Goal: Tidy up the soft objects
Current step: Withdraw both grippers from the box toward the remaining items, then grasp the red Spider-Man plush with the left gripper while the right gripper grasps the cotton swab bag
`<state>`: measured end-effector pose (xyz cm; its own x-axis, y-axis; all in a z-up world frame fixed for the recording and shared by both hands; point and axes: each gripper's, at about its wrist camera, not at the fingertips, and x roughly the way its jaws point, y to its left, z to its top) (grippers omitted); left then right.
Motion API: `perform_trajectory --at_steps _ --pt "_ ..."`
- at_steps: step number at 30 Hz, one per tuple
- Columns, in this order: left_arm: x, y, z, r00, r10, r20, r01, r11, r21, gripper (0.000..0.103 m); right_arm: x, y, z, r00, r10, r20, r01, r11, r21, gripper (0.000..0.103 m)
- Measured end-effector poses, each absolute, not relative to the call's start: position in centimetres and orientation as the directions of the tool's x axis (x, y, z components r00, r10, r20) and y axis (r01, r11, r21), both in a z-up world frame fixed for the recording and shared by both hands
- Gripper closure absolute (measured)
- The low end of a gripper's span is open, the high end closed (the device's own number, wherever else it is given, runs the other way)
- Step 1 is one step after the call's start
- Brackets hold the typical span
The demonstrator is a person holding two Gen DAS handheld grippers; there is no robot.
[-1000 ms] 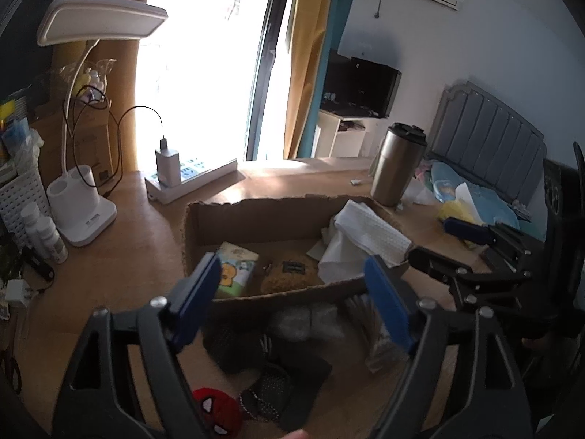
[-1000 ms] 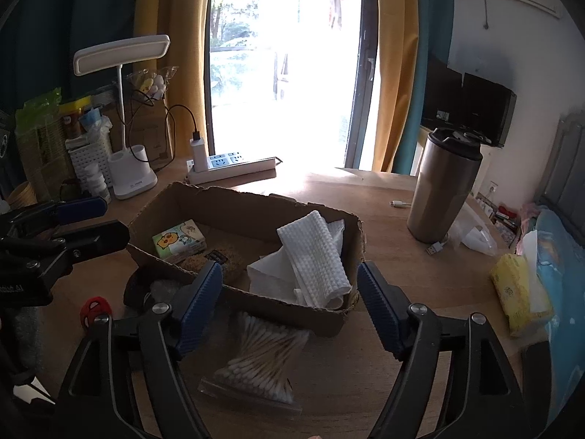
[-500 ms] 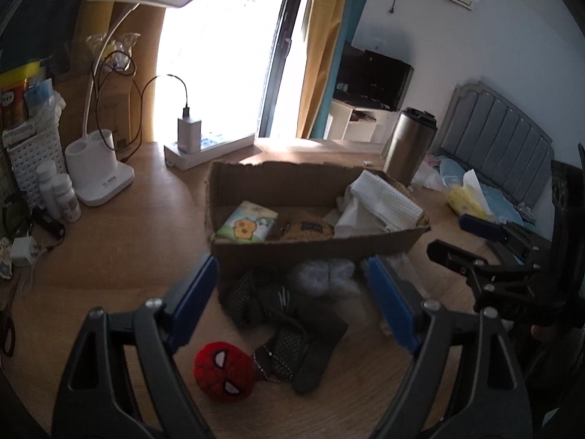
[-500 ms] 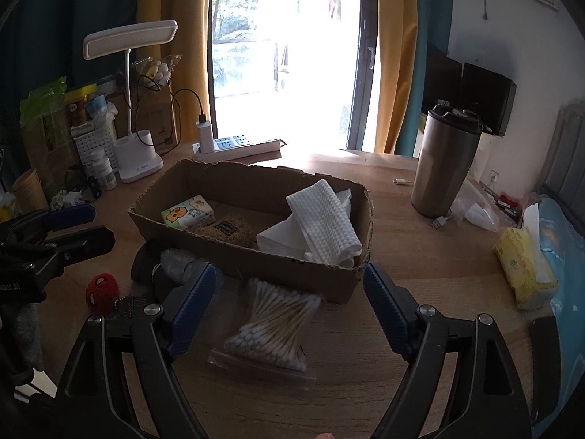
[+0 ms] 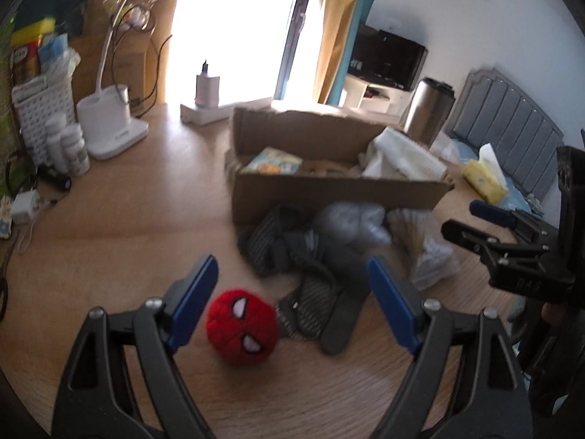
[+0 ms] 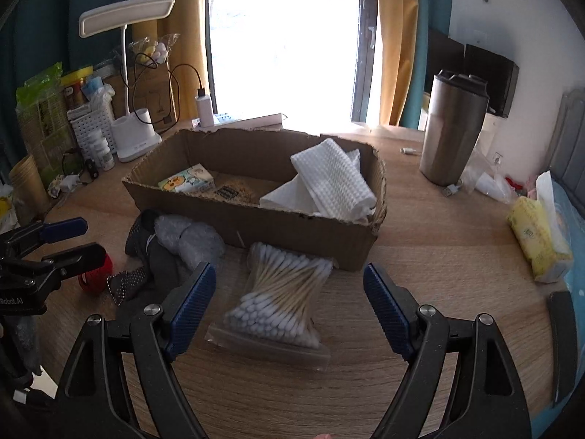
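Left gripper (image 5: 289, 294) jaws wide, nothing held. Red plush ball (image 5: 241, 327) on wooden table (image 5: 128, 219) just inside its left finger, apart from pad. Dark socks (image 5: 310, 274) heaped ahead between fingers. Cardboard box (image 5: 329, 190) farther ahead.

Right gripper (image 6: 289, 298) jaws just opened wider, now wide, empty. Bag of cotton swabs (image 6: 281, 296) lies flat between fingers, untouched. Box beyond holds white cloth (image 6: 332, 179) and small tissue pack (image 6: 186, 179). Steel tumbler (image 6: 453, 128) ahead to right.

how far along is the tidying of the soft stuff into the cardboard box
Partly done. The cardboard box already holds a white cloth and a tissue pack. Nothing is in hand: both grippers' jaws stand open. Left outside: red plush ball, dark socks, cotton swab bag.
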<state>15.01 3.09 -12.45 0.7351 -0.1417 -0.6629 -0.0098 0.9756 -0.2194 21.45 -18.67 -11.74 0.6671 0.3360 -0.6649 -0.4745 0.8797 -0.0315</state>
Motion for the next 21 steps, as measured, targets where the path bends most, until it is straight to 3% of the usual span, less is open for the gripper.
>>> perform_trajectory --at_steps 12,18,21 --pt "14.0 5.7 -16.0 0.676 -0.071 -0.734 -0.152 0.961 -0.233 0.018 22.2 -18.4 -13.7 0.637 0.327 -0.698 -0.465 0.885 -0.010 0.018" --pt "14.1 5.4 -16.2 0.670 -0.071 -0.739 -0.135 0.967 -0.216 0.019 23.1 -18.2 -14.2 0.621 0.325 -0.713 -0.456 0.890 0.008 0.018" --pt "14.3 5.7 -16.3 0.664 -0.088 -0.743 -0.141 0.961 -0.239 0.032 23.5 -17.9 -14.2 0.615 0.324 -0.719 -0.463 0.886 0.003 0.018"
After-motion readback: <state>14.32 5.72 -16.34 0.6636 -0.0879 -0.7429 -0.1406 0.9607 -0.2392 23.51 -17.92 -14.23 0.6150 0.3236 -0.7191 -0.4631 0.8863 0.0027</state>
